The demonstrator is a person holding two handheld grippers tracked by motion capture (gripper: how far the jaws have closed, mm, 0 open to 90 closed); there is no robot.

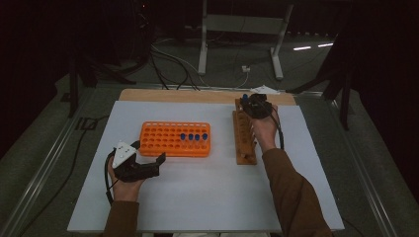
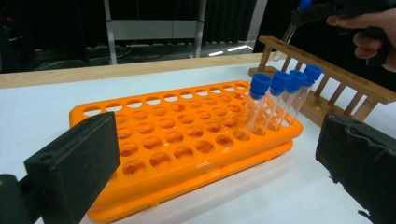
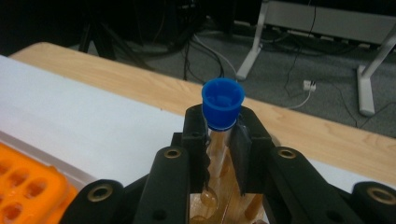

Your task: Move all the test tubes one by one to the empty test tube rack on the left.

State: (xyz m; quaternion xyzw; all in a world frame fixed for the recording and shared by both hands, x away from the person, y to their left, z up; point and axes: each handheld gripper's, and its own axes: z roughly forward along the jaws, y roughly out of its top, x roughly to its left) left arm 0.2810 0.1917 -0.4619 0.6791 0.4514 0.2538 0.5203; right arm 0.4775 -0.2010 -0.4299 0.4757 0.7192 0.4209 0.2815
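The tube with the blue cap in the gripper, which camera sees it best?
The right gripper view: the tube sits close up, clamped in the right gripper. The left gripper view shows it far off; the high view shows a blue speck.

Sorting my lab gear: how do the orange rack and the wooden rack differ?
The orange plastic tube rack is a wide grid with many rows of holes; the brown wooden tube rack is a narrow strip with a railing. The orange one holds four blue-capped tubes. Both rest on the white table.
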